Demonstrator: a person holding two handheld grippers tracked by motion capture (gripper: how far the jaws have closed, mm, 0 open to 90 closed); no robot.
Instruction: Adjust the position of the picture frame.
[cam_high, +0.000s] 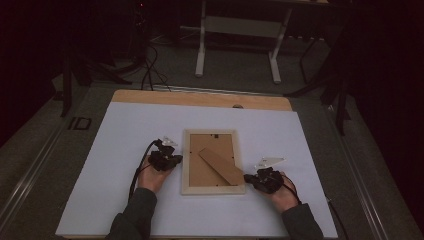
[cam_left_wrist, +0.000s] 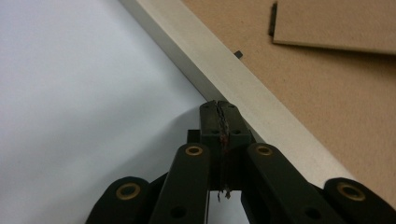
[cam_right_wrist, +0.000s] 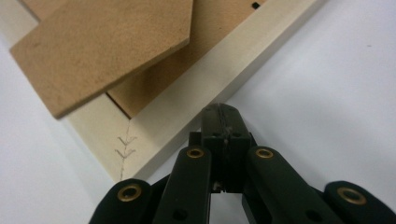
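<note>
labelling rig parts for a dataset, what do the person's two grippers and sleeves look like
Both the left gripper and the right gripper are black, with linked arms pinned by brass-coloured rivets. Each carries a pale grey three-cornered plate on top and trails a black cable. The person wears dark grey-green long sleeves.

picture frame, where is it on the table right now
In the high view the picture frame lies face-down in the middle of the white sheet, between the left gripper at its left edge and the right gripper at its near right corner.
</note>
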